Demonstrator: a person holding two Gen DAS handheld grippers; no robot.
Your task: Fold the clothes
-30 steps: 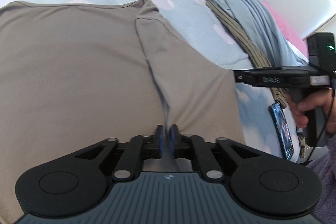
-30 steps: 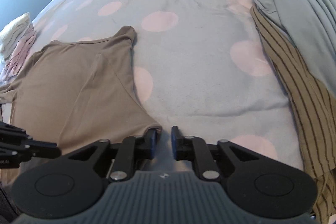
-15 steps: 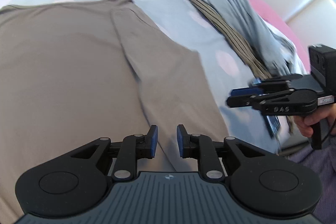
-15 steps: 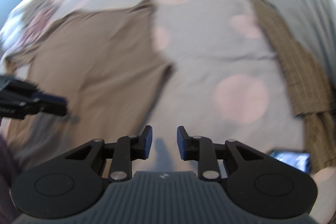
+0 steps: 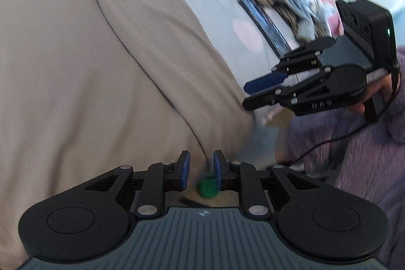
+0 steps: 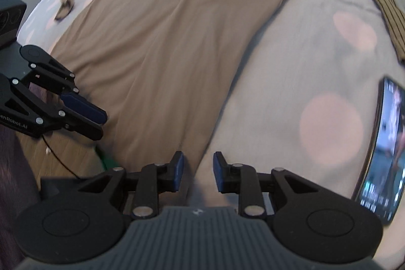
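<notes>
Both grippers have pulled back from the tan shirt to the bed's near edge. Left gripper: jaws just opened, released, nothing between them; hem below. Right gripper: parted, empty, over the hem corner. Shirt lies flat on the dotted bedsheet, phone at 3 o'clock.

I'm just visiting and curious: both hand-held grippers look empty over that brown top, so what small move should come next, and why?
Probably lower the right hand-held gripper onto the near edge of the brown top and pinch it. Both it and the left hand-held gripper are open and hold nothing, and the top lies flat on the bed, one side already folded in.
</notes>
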